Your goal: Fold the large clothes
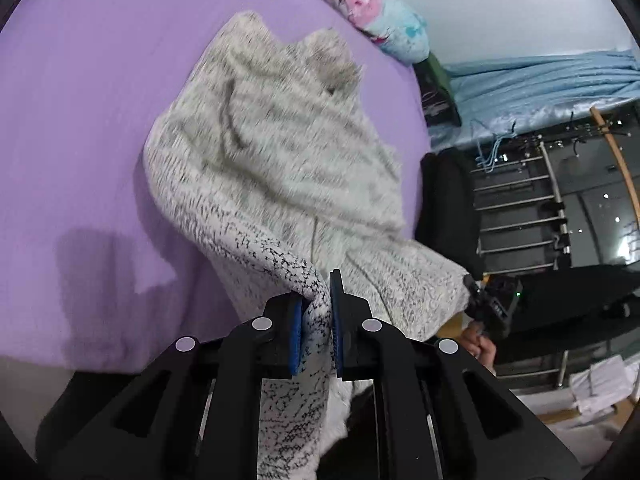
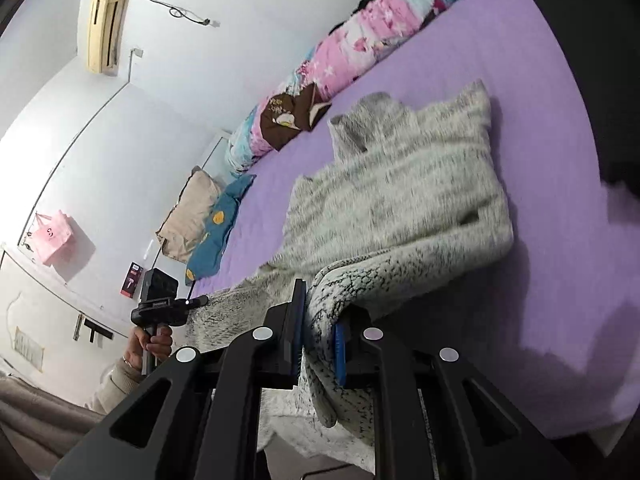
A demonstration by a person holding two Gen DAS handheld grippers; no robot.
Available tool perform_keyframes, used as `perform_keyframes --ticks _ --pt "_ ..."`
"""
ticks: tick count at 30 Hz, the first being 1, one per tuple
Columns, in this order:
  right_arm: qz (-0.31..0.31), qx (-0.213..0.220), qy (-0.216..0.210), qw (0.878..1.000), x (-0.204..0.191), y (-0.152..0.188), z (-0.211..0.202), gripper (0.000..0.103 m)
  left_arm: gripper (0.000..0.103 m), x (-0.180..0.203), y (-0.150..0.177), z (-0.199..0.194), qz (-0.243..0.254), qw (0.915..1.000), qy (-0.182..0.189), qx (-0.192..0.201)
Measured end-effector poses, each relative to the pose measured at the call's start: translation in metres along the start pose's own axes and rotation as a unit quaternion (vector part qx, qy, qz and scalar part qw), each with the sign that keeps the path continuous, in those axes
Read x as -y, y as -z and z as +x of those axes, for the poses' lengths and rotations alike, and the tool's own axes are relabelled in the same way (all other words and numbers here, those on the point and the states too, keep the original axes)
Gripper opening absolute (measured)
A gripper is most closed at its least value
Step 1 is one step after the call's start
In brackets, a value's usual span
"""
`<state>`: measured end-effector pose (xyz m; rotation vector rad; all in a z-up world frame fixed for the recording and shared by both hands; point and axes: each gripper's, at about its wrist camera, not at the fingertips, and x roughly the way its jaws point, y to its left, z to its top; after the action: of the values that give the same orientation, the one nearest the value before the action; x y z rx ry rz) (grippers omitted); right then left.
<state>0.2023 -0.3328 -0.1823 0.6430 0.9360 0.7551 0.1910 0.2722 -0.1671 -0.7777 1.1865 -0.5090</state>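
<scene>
Two pillows (image 2: 200,216) lie beyond the sweater (image 2: 400,200).

No legible text or labels

I am seeing a purple sheet (image 2: 480,60) covering the bed, a pink-and-blue floral quilt (image 2: 360,40) lying rolled along the wall, a beige pillow (image 2: 188,216) leaning there, and an air conditioner (image 2: 105,24) hanging high.

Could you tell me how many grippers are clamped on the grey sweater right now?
2: the left gripper pinches the grey sweater at its near edge, and the right gripper pinches the same near edge further along.
</scene>
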Motion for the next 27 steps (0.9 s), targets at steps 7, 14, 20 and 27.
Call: perform_keyframes --ticks 7,14,20,27 --pt "0.01 0.018 -0.02 1.0 0.007 -0.045 0.008 0.012 0.011 0.018 -0.053 -0.006 -0.009 0.9994 0.005 0.034" --pt "0.004 0.02 -0.011 1.0 0.014 -0.088 0.023 0.012 0.011 0.026 -0.106 -0.006 -0.015 0.9984 0.002 0.055" --pt "0.005 0.018 0.0 1.0 0.025 -0.117 0.039 0.012 0.011 0.028 -0.144 0.002 0.0 0.9981 -0.03 0.053" --pt "0.027 0.02 0.009 0.999 0.047 -0.145 0.061 0.012 0.011 0.02 -0.187 0.023 0.007 0.9969 -0.067 0.041"
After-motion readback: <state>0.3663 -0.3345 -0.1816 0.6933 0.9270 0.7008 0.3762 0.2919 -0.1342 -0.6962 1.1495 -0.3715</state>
